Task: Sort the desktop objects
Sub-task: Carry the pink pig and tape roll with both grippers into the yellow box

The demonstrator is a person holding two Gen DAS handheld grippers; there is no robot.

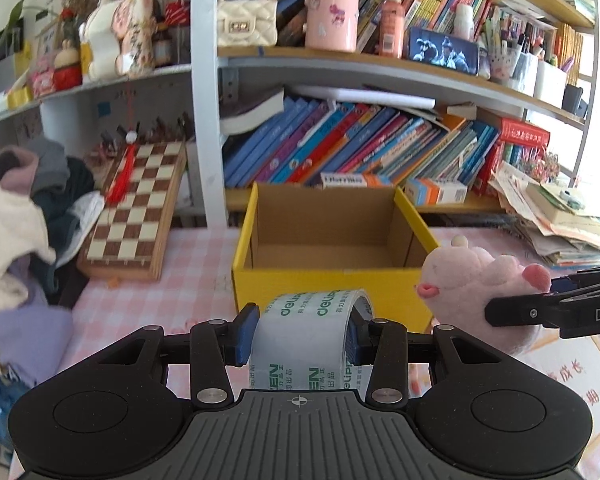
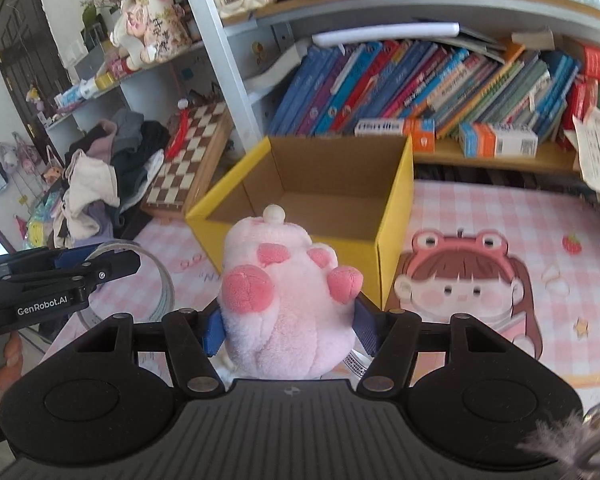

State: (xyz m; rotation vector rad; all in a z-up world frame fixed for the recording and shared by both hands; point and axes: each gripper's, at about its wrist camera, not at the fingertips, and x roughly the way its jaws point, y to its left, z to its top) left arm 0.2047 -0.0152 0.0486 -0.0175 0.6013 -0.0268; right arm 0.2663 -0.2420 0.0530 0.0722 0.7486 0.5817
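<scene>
Roll of clear packing tape (image 1: 306, 332): pinched across its width between the blue pads (image 1: 247, 334) of the left gripper (image 1: 300, 336), held above the pink checked desk cover (image 1: 188, 276), just in front of the yellow cardboard box (image 1: 320, 288).

Pink plush toy (image 2: 288, 304): clamped at its sides by the right gripper (image 2: 290, 330), paws toward the camera, before the box's near corner.

Left wrist view only: green lettering on the tape; plush seen from the side at right, held in the black jaws of the right gripper.

Right wrist view only: cartoon girl print (image 2: 460, 284) on the desk mat; tape's thin ring edge-on at left; fingers of a hand (image 2: 12, 354) below the left gripper.

Both views: box interior bare, chessboard (image 1: 136, 216) leaning at left, bookshelf (image 1: 380, 144) behind.
</scene>
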